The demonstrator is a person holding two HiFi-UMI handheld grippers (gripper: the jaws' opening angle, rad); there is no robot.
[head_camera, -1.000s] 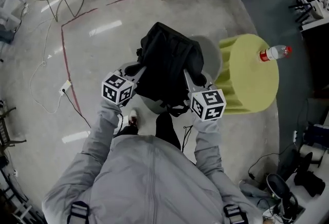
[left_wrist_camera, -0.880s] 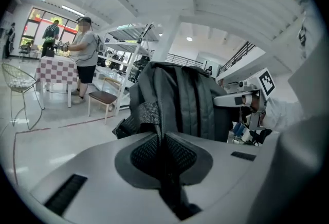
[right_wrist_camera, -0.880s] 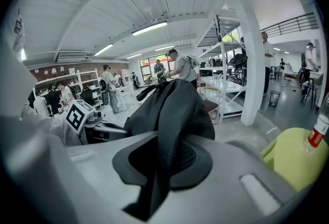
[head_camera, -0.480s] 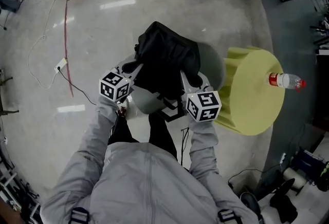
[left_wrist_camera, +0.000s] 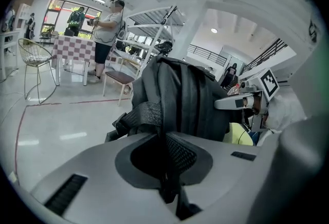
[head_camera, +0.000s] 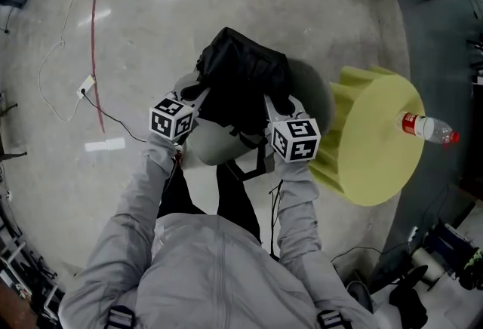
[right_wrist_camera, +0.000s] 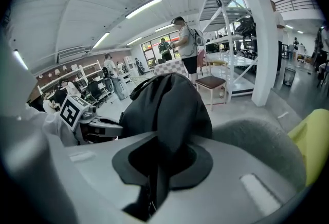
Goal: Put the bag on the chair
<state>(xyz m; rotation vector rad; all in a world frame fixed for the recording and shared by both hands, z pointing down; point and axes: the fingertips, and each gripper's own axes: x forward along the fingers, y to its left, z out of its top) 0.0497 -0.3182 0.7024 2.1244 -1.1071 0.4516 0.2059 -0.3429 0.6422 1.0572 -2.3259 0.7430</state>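
No readable print: marker cubes on both grippers show only black-and-white square codes, and the bottle (head_camera: 427,128) label is too small to read.

Left gripper (left_wrist_camera: 164,138): jaws nearly together, pinching a webbing strap (left_wrist_camera: 149,115) of the black bag (left_wrist_camera: 180,97). The strap runs straight down through the jaw gap, with the bag body just ahead of the tips and above them.

Right gripper (right_wrist_camera: 157,164): jaws nearly together, pinching a black fold of the bag. The bulk of the bag bulges right in front of the tips.

In the head view the bag hangs between the two grippers, one at each side. Both point forward and down, with grey sleeves (head_camera: 151,184) stretched out in front of the torso and the forearms roughly parallel.

The grey chair (head_camera: 205,148) is directly below the jaws and the bag. Its rounded back is beyond and to the right of the right jaws. Cannot tell if the bag touches the seat.

Right of the right jaws is a yellow round stool (head_camera: 373,146) with the bottle lying on top, red cap outward.

Beyond the jaws, far off: a red floor line (head_camera: 94,33), a white cable (head_camera: 60,105), a wire chair (left_wrist_camera: 35,58), a checked table (left_wrist_camera: 69,48), a standing person (left_wrist_camera: 107,28) and a white column (right_wrist_camera: 259,48).
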